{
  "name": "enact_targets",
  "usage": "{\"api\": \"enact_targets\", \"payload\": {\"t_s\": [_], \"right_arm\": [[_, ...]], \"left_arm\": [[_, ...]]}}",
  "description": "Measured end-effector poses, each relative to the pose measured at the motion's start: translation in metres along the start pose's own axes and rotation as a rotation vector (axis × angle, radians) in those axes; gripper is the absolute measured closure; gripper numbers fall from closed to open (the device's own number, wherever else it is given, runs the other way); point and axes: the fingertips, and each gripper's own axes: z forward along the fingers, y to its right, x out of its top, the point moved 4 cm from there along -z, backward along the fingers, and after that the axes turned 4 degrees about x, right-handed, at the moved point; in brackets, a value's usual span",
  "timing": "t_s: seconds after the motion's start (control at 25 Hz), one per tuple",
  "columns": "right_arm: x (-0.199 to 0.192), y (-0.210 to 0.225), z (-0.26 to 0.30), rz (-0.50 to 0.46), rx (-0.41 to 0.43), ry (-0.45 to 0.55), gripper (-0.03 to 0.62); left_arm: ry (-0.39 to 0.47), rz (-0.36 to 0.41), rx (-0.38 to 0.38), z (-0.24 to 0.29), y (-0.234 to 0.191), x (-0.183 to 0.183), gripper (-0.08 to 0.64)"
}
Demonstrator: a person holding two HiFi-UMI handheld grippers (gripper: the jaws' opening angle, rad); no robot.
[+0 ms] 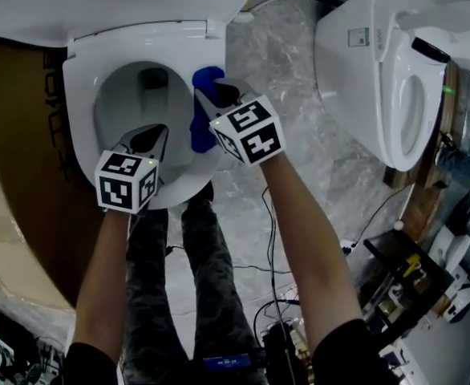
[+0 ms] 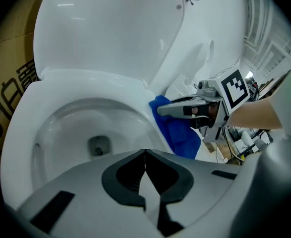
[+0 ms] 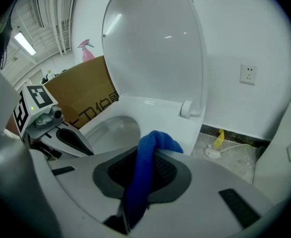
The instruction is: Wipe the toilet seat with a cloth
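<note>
**Grippers.** The right gripper [image 3: 144, 157] is clamped on the blue cloth [image 3: 141, 182]. A fold runs up between its jaws and spills over their tips. The left gripper [image 2: 145, 155] has its jaws pressed together with nothing between them.

**Location of items.** The cloth [image 1: 200, 131] hangs from the right gripper [image 1: 212, 95] and appears to rest on the toilet seat [image 1: 81, 95], on the side just beneath that gripper's tips. In the left gripper view the same cloth [image 2: 179, 133] lies ahead and to the right, draped over the seat [image 2: 81, 78] under the right gripper [image 2: 163, 110]. The left gripper [image 1: 148, 139] hangs over the near front of the seat, beside the right gripper and apart from the cloth. The bowl [image 1: 131, 95] opens ahead of its tips. The lid [image 3: 155, 43] stands raised beyond both grippers. A cardboard sheet [image 3: 83, 95] leans past the left gripper [image 3: 68, 138], on the far side of the toilet from the right one.

**Step in hand.** Judged to be the wiping itself, with the cloth on one flank of the seat. How much of the ring has been covered cannot be read from the surface.

**Next move.** The right gripper would need to drag the cloth along the ring with a firm downward press. The fold should be kept spread flat and not bunched at the tips. The left gripper should stay clear of the path. The main risk is the loose tail slipping into the bowl.
</note>
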Motion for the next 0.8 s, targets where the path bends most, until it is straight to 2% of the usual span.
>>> {"api": "enact_targets", "payload": {"t_s": [0.4,0.8], "right_arm": [[0.052,0.028,0.023,-0.040,-0.086,0.000,0.538],[0.097,0.015,0.057,-0.093,-0.092,-0.009,0.538]], "left_arm": [[0.039,-0.017,0.018,-0.005,-0.040,0.043,0.548],[0.063,-0.078,0.045,-0.027,-0.078,0.050,0.548]]}}
